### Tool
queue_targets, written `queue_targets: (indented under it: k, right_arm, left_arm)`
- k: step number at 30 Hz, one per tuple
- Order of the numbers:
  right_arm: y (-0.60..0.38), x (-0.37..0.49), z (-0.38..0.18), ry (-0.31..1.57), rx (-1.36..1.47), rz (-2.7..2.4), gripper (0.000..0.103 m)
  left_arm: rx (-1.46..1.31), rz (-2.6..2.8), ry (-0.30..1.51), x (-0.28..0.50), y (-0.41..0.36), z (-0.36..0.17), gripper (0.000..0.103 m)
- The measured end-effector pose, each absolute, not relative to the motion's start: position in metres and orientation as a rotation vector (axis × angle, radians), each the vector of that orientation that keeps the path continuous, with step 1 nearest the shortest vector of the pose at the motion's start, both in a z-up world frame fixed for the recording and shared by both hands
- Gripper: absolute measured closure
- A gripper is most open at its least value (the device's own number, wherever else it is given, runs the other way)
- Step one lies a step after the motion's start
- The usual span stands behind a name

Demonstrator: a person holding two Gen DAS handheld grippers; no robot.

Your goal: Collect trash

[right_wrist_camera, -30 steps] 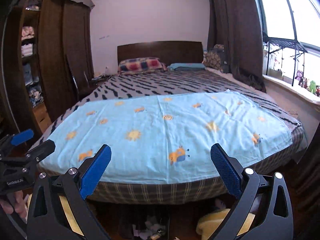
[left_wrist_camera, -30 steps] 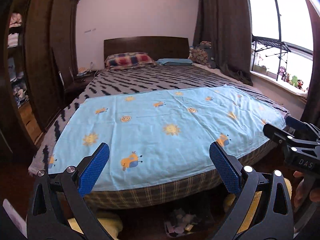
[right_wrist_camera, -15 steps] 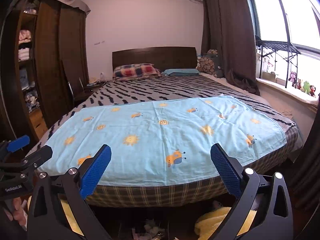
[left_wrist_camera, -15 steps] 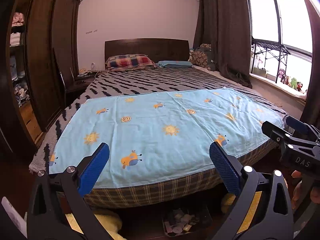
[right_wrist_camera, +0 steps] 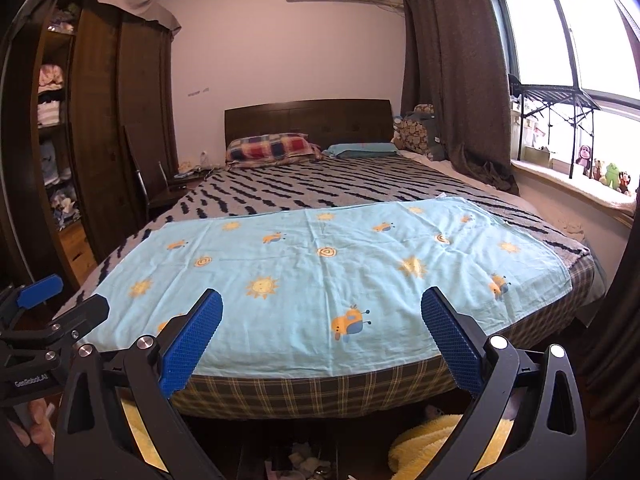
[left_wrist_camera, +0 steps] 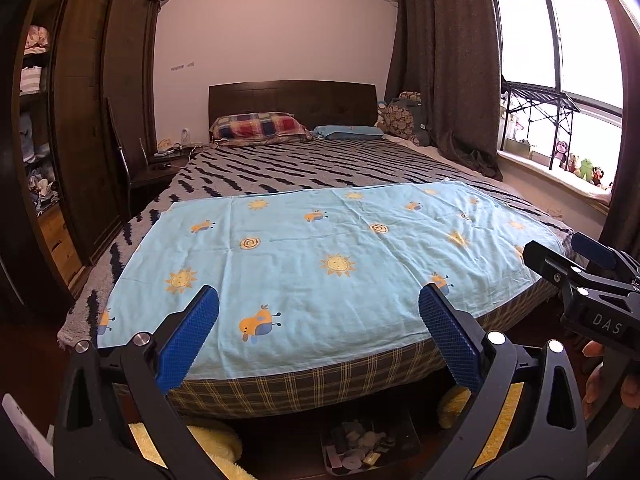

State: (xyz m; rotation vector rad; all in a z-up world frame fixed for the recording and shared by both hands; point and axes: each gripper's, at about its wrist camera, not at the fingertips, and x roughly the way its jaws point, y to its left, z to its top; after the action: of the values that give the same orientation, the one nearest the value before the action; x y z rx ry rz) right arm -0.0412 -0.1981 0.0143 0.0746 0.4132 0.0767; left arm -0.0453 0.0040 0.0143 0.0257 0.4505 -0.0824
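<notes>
the left gripper [left_wrist_camera: 318, 330] is held wide open and empty at the foot of the bed [left_wrist_camera: 304, 392], with the light blue sheet [left_wrist_camera: 320, 256] spread ahead of it. the trash [left_wrist_camera: 362, 446], a small dark tray of scraps on the floor, is seen below and slightly right of its fingers, under the bed edge. the right gripper [right_wrist_camera: 322, 334] is likewise spread wide with nothing held; the same litter [right_wrist_camera: 304, 462] lies below it, slightly left. neither claw is judged clearly nearer; its long axis cannot be told.
</notes>
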Motion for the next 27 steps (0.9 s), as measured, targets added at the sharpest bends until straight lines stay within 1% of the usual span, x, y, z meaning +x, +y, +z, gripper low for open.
queue_targets:
  k: [27]
  right_arm:
    - [-0.1949,-0.0405,0.0187,0.411,0.060,0.088,0.003]
  left_arm:
    - [0.032,-0.083,0.445,-0.0465,0.0053,0.0187,0.008]
